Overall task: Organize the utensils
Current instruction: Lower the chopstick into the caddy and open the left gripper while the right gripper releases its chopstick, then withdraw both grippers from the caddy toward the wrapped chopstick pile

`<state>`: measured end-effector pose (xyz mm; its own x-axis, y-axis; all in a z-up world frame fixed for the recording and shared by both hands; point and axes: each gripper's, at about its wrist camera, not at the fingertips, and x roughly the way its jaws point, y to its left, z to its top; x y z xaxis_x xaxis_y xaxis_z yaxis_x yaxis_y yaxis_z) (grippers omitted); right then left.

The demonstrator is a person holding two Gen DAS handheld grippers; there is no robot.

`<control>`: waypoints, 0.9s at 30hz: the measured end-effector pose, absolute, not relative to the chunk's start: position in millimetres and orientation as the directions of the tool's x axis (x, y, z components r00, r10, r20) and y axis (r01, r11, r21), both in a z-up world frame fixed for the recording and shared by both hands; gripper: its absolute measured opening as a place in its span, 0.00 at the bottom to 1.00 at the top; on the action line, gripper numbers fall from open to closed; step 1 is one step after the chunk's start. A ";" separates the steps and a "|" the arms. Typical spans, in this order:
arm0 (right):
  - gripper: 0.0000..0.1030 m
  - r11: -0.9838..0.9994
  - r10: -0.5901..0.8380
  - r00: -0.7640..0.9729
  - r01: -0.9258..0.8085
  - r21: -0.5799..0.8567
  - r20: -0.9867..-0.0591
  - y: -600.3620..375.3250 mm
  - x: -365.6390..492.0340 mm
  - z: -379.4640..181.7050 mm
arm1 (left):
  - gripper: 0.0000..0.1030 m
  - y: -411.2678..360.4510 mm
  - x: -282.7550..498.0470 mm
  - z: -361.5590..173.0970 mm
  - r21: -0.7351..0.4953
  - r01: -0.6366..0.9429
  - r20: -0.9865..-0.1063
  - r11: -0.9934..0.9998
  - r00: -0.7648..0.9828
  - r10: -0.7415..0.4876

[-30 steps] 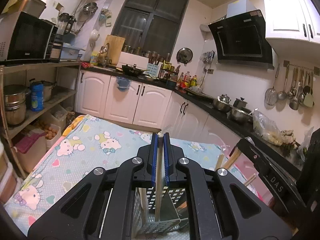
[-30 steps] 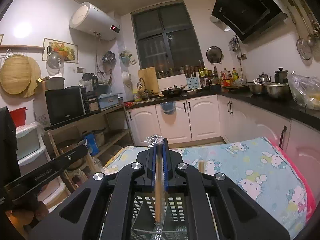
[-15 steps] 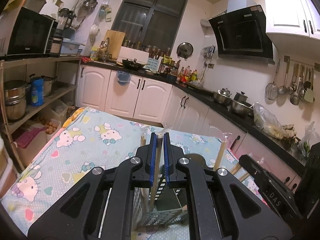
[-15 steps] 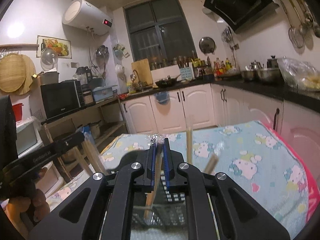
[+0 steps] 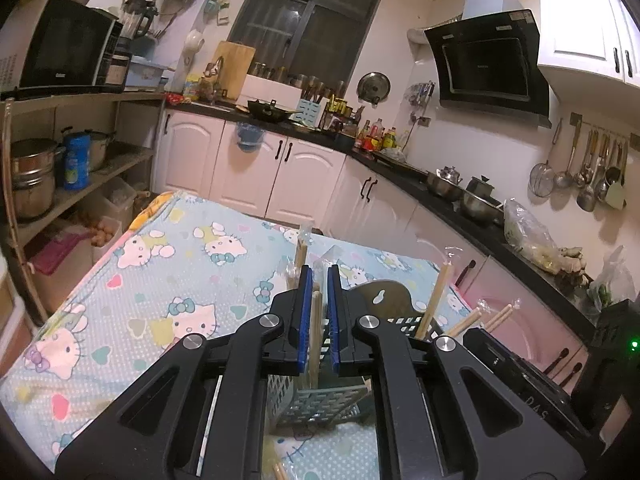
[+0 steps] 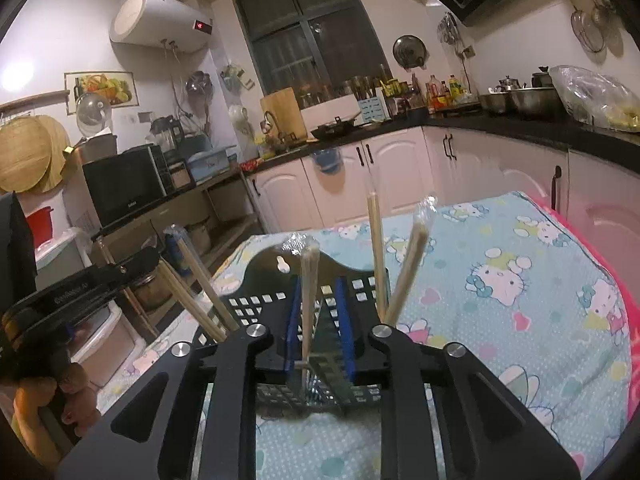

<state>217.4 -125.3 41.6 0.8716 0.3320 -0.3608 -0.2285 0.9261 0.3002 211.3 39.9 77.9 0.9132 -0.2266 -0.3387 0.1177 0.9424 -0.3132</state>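
My left gripper (image 5: pixel 318 276) is shut on a plastic-wrapped pair of wooden chopsticks (image 5: pixel 316 320), held upright over the dark perforated utensil basket (image 5: pixel 404 322). Other wrapped chopsticks (image 5: pixel 434 300) stand in that basket. In the right wrist view my right gripper (image 6: pixel 318 284) hangs over the same basket (image 6: pixel 256 304) and its jaws are opening. A wrapped chopstick pair (image 6: pixel 308 292) stands between its blue pads with its lower end in the basket, leaning near the left pad with a gap on the right. Two more pairs (image 6: pixel 378 260) lean in the basket's right side.
The basket sits on a table under a blue cartoon-cat cloth (image 6: pixel 500 280). A hand (image 6: pixel 40 400) holds the left gripper at the right wrist view's left edge. White kitchen cabinets (image 5: pixel 304 172) and a black counter with pots (image 5: pixel 460 196) lie beyond; shelves with a microwave (image 5: pixel 68 44) stand left.
The right gripper has come down over the basket and its pads have parted from the chopstick pair, which now stands in the basket. The left gripper still clamps its pair, barely moved.
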 end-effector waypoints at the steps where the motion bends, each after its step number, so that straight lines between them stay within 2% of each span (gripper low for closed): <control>1: 0.21 0.926 0.333 0.868 -0.228 0.300 -0.367 -124.8 216.5 40.8 | 0.03 40.3 211.0 77.7 -0.315 0.117 -0.343 0.942 0.911 -0.228; 6: 0.27 0.926 0.337 0.858 -0.227 0.302 -0.387 -123.1 211.4 39.0 | 0.08 39.6 208.8 73.5 -0.326 0.118 -0.363 0.938 0.901 -0.240; 10: 0.41 0.920 0.362 0.834 -0.245 0.306 -0.418 -120.1 210.5 38.9 | 0.14 41.5 207.7 69.0 -0.330 0.110 -0.396 0.938 0.886 -0.243; 12: 0.42 0.926 0.353 0.830 -0.245 0.286 -0.431 -117.8 207.9 38.7 | 0.15 43.2 205.5 65.1 -0.345 0.103 -0.414 0.933 0.875 -0.250; 16: 0.46 0.939 0.327 0.843 -0.238 0.250 -0.427 -116.2 201.0 41.3 | 0.23 47.6 200.9 61.0 -0.354 0.094 -0.429 0.930 0.867 -0.252; 27: 0.54 0.943 0.320 0.839 -0.240 0.228 -0.440 -119.9 186.7 44.9 | 0.36 52.8 187.3 55.0 -0.361 0.074 -0.459 0.930 0.854 -0.246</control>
